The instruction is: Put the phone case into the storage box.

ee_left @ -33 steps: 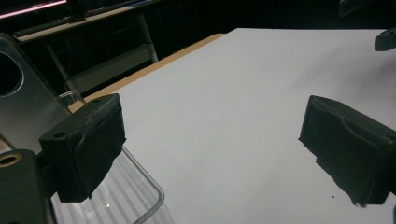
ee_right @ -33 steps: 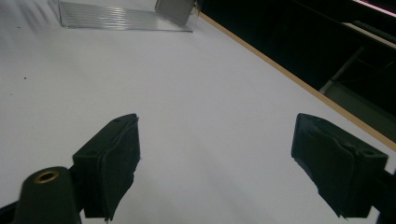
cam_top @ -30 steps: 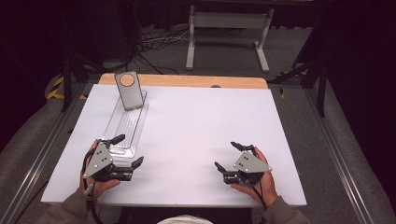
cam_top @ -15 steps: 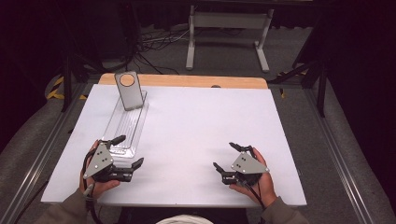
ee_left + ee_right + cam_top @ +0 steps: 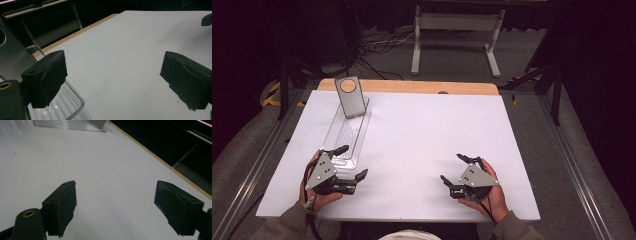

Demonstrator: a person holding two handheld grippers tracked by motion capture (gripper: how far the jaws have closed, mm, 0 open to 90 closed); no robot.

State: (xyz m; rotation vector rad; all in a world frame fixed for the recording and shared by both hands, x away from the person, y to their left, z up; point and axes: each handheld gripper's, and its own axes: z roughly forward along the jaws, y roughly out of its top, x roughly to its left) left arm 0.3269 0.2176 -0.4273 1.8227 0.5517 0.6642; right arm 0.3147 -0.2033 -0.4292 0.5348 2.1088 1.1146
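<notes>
A long clear plastic tray (image 5: 348,134) lies on the left part of the white table (image 5: 427,130). A grey slab with a tan disc (image 5: 351,96) leans upright at the tray's far end. My left gripper (image 5: 352,161) is open just past the tray's near end, one jaw over the tray's corner. In the left gripper view the gripper (image 5: 113,75) holds nothing, with the tray's rounded corner (image 5: 72,105) below the left pad and the slab (image 5: 10,57) at the left edge. My right gripper (image 5: 452,168) is open at the front right, and its own view shows it (image 5: 115,205) over bare table.
A wooden strip (image 5: 412,86) runs along the table's far edge. Behind it, a white metal stand (image 5: 455,30) and cables (image 5: 377,45) sit on the floor. Metal rails (image 5: 257,165) flank the table. The clear tray (image 5: 70,124) lies far ahead in the right gripper view.
</notes>
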